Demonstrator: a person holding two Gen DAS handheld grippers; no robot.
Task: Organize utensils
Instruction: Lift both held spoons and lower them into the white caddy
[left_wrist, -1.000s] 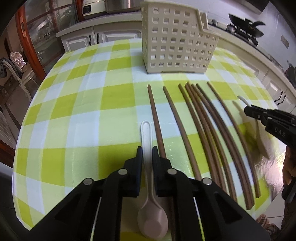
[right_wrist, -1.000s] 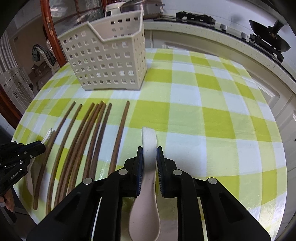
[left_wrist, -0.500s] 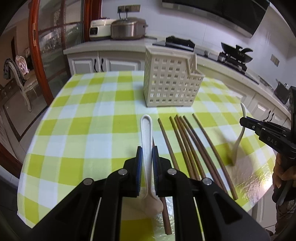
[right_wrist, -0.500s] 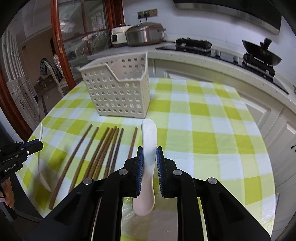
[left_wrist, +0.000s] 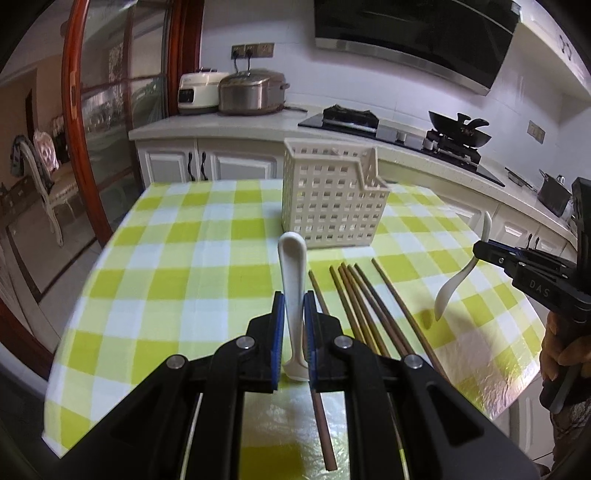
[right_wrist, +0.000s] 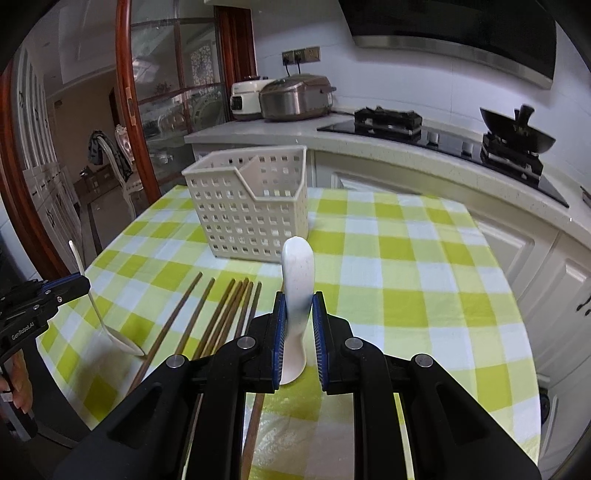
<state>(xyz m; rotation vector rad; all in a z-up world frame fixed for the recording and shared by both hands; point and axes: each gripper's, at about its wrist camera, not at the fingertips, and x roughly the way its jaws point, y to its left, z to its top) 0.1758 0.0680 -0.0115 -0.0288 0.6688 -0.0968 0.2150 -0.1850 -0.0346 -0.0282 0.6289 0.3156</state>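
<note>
My left gripper (left_wrist: 293, 325) has its jaws clamped on the slim handle of a white soup spoon (left_wrist: 293, 280), bowl hanging toward me. My right gripper (right_wrist: 298, 325) is likewise pinched tight on a broader white spoon (right_wrist: 297, 280). Both spoons are off the table (left_wrist: 184, 266), short of the perforated utensil basket (left_wrist: 332, 206). They look stiff, light and glossy, probably ceramic or melamine, so they could slip or chip; mid-handle grips suit them. Wooden chopsticks (left_wrist: 365, 306) lie in a row on the checked cloth.
</note>
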